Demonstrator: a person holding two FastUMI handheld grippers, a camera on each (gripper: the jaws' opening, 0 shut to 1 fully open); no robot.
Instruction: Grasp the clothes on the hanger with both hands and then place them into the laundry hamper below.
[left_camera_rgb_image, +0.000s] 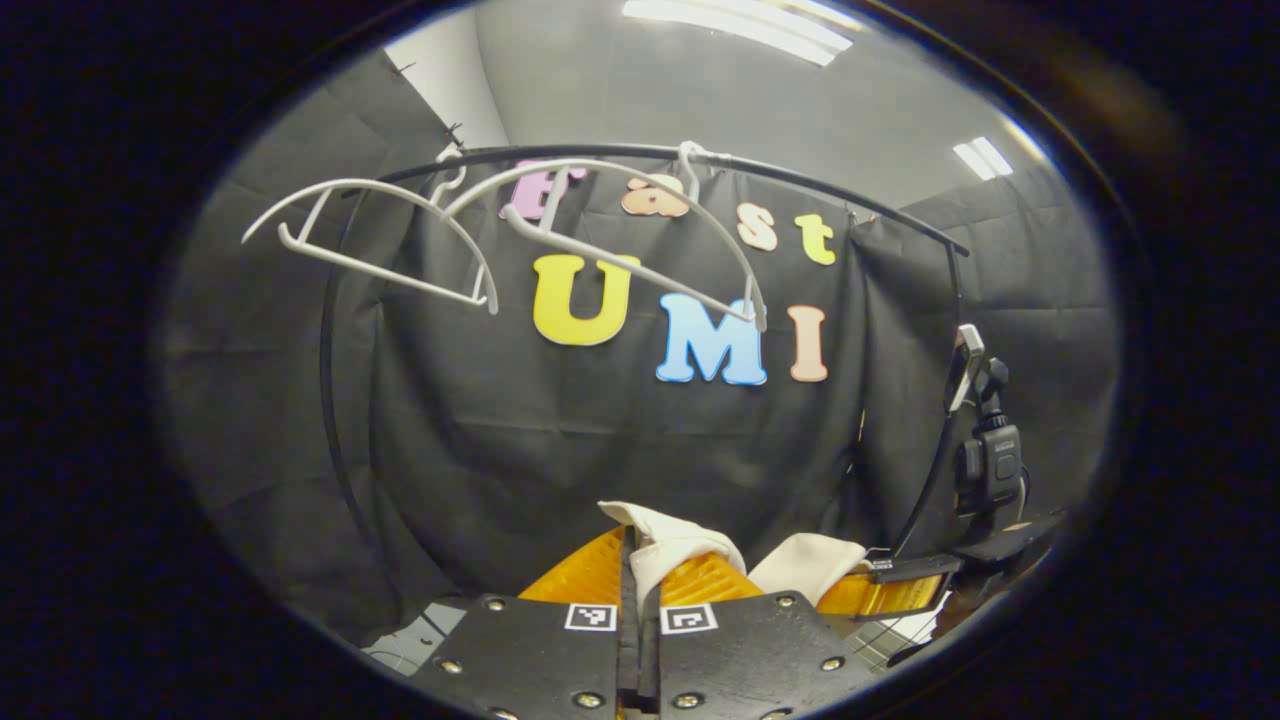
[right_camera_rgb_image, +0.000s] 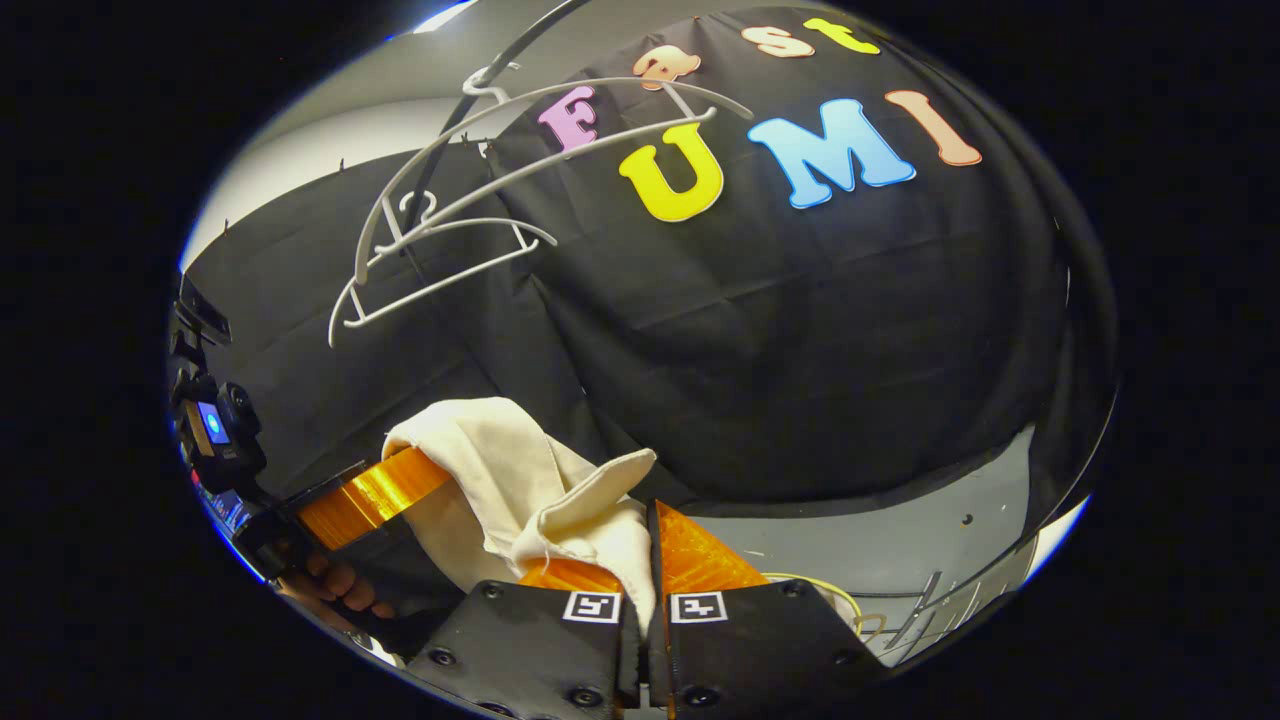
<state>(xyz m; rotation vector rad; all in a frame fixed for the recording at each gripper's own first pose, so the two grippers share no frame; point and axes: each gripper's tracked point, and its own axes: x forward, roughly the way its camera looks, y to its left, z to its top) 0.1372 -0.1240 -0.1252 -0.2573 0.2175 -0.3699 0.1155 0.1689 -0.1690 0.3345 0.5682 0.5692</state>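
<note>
A cream cloth garment (left_camera_rgb_image: 665, 550) hangs off the hangers and is pinched at one end between the fingers of my left gripper (left_camera_rgb_image: 640, 560), which is shut on it. In the right gripper view the same garment (right_camera_rgb_image: 520, 480) drapes from the far left gripper (right_camera_rgb_image: 370, 495), held by a hand (right_camera_rgb_image: 340, 590), across to my right gripper (right_camera_rgb_image: 650, 545), which is shut on its other end. The right gripper (left_camera_rgb_image: 880, 590) also appears in the left gripper view with a fold of cloth (left_camera_rgb_image: 810, 565) in it. Two bare white hangers (left_camera_rgb_image: 400, 240) (right_camera_rgb_image: 450, 220) hang on the black rail (left_camera_rgb_image: 800, 175).
The rail's curved black post (left_camera_rgb_image: 335, 420) runs down the left side. A small camera on a mount (left_camera_rgb_image: 990, 460) rides on the right gripper. Grey floor (right_camera_rgb_image: 900, 540) lies below the black cloth wall, with a thin yellowish loop (right_camera_rgb_image: 830, 595) beside my right fingers.
</note>
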